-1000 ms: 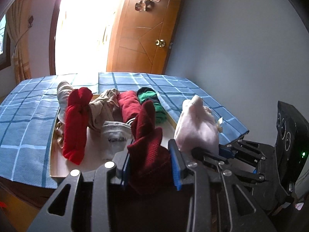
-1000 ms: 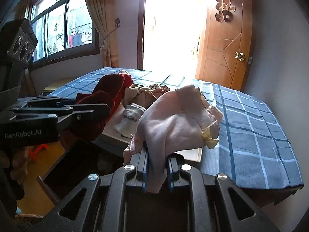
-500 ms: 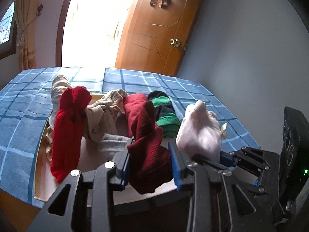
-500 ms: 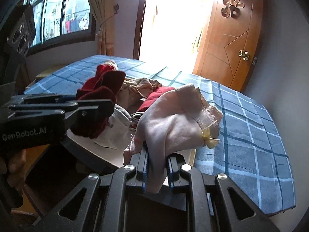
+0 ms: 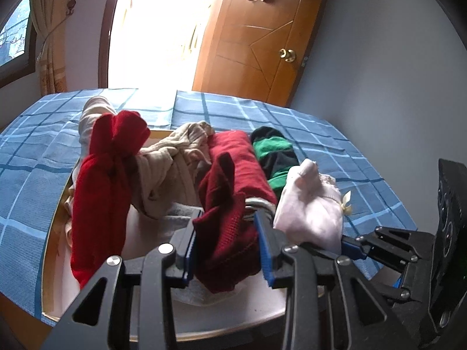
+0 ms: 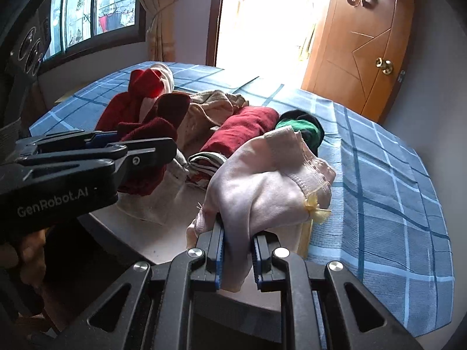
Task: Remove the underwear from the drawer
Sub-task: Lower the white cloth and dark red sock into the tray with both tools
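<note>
My left gripper point(image 5: 227, 218) is shut on a dark red knitted underwear piece point(image 5: 221, 250), held just above the near end of a white tray point(image 5: 233, 312). Beside it on the right, my right gripper point(image 6: 238, 236) is shut on a pale pink underwear piece point(image 6: 268, 180) with a small yellow bow, over the tray's near right corner point(image 6: 306, 233). In the tray lie a bright red garment point(image 5: 99, 198), a beige one point(image 5: 166, 169), a folded dark red one point(image 5: 239, 157), a green and black one point(image 5: 274, 154) and a grey-white one point(image 6: 163, 192).
The tray rests on a blue checked cloth point(image 6: 388, 192). A grey wall point(image 5: 379, 87) stands close on the right, with a wooden door point(image 5: 256, 43) and a bright doorway behind. A window point(image 6: 87, 14) is at the left. A dark gap point(image 6: 76, 250) lies below the tray's near edge.
Both grippers have moved forward and down over the tray, each still holding its garment. The clothes in the tray look closer and have not shifted.
</note>
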A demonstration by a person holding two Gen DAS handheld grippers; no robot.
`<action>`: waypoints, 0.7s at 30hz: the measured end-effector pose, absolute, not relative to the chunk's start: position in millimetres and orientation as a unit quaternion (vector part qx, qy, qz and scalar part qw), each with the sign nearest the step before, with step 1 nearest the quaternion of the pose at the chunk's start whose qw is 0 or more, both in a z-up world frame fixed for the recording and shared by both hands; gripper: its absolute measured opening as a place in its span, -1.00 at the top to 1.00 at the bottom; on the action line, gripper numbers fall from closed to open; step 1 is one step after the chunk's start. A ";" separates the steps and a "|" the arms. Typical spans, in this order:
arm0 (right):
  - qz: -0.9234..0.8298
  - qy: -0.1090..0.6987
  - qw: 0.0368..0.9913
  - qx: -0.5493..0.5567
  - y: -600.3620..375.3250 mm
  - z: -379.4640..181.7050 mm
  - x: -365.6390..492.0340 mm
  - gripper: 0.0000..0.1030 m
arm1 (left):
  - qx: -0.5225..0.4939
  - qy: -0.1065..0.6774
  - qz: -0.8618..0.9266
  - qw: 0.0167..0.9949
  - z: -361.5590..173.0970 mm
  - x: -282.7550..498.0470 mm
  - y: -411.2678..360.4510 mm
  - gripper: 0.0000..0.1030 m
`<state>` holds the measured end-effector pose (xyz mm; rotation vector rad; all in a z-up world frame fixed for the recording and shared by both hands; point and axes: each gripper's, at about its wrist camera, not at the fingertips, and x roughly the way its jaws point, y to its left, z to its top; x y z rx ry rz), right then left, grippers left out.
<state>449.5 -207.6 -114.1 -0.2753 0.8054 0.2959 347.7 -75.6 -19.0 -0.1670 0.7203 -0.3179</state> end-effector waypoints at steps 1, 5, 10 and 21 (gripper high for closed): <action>0.144 0.392 0.899 -0.134 -206.5 -116.1 451.3 0.65 | -0.079 0.351 -0.152 0.921 -20.1 349.4 -76.7 0.33; 0.148 0.403 0.894 -0.129 -205.9 -123.7 460.9 0.65 | -0.069 0.355 -0.143 0.921 -24.7 355.6 -81.4 0.33; 0.153 0.411 0.890 -0.125 -203.4 -131.2 469.8 0.65 | -0.062 0.365 -0.132 0.920 -33.3 364.5 -86.4 0.32; 0.150 0.401 0.895 -0.126 -203.6 -135.4 468.4 0.53 | -0.058 0.371 -0.116 0.919 -43.2 373.2 -88.9 -0.02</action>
